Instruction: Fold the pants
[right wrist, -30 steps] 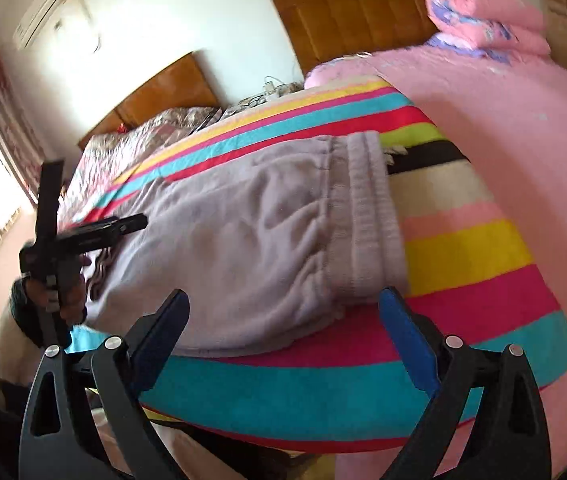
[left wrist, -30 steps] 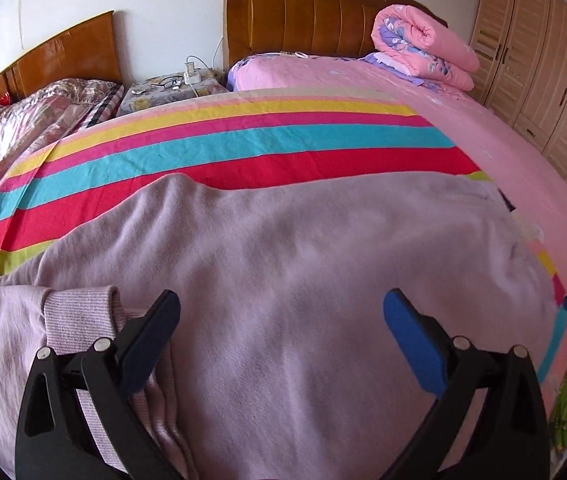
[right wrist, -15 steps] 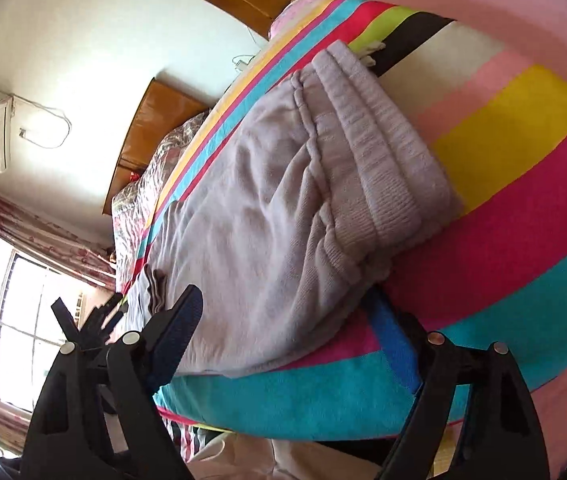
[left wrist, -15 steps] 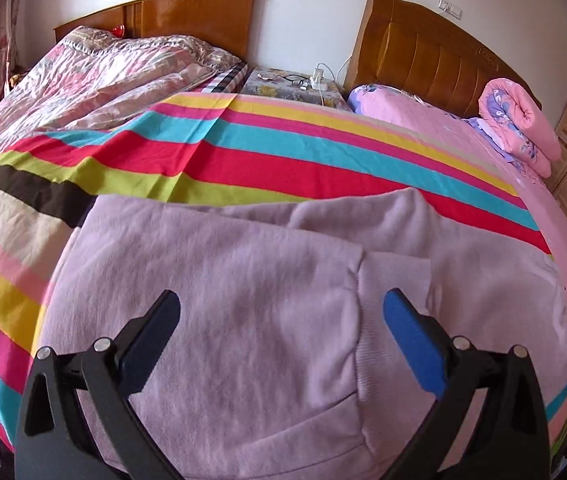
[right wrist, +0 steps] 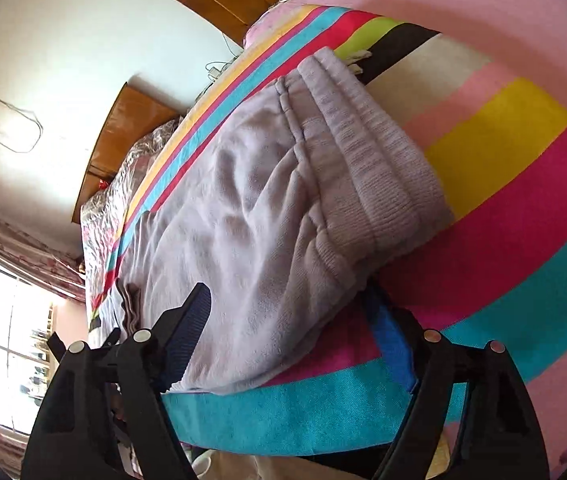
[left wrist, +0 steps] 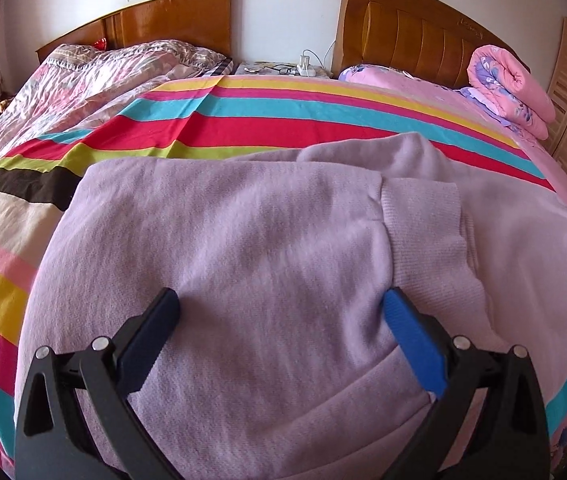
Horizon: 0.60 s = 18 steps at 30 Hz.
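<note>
Nearby, rolled quilt (left wrist: 511, 88) beyond pants (left wrist: 267, 248)

One pair of lilac pants (left wrist: 243, 240), one striped sheet (left wrist: 283, 120), two wooden headboards (left wrist: 423, 36), one rolled quilt (left wrist: 511, 88), two grippers (left wrist: 281, 312).

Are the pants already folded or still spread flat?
Partly folded: the pants lie doubled, a ribbed cuff resting on top of the body.

Left wrist camera looks down close over folded lilac fleece pants (left wrist: 243, 248) toward 2 wooden headboards (left wrist: 423, 36). Right wrist camera, rolled sideways, views the same pants (right wrist: 267, 200) from their waistband end.
</note>
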{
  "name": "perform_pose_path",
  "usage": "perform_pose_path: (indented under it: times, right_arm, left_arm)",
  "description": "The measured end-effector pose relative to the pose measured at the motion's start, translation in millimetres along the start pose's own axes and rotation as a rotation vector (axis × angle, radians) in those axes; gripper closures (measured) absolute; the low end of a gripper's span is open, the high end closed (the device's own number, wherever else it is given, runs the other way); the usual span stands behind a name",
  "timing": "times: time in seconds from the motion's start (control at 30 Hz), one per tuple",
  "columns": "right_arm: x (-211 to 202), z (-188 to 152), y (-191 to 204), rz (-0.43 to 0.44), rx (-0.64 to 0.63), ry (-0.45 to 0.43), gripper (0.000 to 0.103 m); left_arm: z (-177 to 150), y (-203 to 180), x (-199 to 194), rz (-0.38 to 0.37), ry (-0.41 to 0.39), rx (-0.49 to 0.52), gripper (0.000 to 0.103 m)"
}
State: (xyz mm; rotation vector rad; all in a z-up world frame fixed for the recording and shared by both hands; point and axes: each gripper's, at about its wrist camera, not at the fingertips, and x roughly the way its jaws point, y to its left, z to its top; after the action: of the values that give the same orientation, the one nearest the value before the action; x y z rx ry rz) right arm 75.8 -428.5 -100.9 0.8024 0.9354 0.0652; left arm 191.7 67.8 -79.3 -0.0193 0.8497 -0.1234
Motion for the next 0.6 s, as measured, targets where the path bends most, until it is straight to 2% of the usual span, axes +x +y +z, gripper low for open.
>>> perform_pose_path:
  times: [0.07,0.1,0.2,0.27,0.3,0.37,0.43,0.53,0.6]
  right_arm:
    - [-5.2,4.2,-10.2,0.003,0.064,-0.039,0.04]
    - [-8.0,8.2,-16.6,-0.028,0.078,-0.074,0.049]
    - [-6.6,11.3,-21.2,-0.046,0.114,-0.123,0.05]
    - [-0.2,5.5,-8.3,-0.074,0.049,-0.086,0.056]
    - [1.4,2.6,-8.1,-0.052,0.059,-0.062,0.063]
    - [0.6,-1.5,-14.8,0.012,0.104,-0.057,0.068]
    - [-6.7,-2.9,-25.9,0.078,0.125,-0.115,0.074]
    - [-13.8,-8.5,-17.4,0.115,0.125,-0.206,0.076]
    - [-25.0,-8.2,8.2,0.081,0.049,-0.273,0.076]
  left_arm:
    - [-0.7,1.9,-0.3,-0.014,-0.005,-0.001,0.001]
    - [-1.4,1.3,-0.4,-0.016,-0.006,0.002,0.001]
    - [-1.8,0.1,-0.2,-0.017,-0.009,0.009,0.001]
    - [-2.1,0.8,-0.6,-0.021,-0.01,0.01,0.001]
    - [-2.2,1.1,-0.7,-0.02,-0.011,0.01,0.001]
    - [-2.6,1.7,-1.0,-0.023,-0.012,0.012,0.001]
    - [-2.9,1.6,-1.1,-0.027,-0.013,0.011,0.001]
    - [-2.6,-2.2,1.0,-0.002,-0.004,0.028,0.001]
    - [-2.0,-5.9,2.7,0.022,0.007,0.045,0.001]
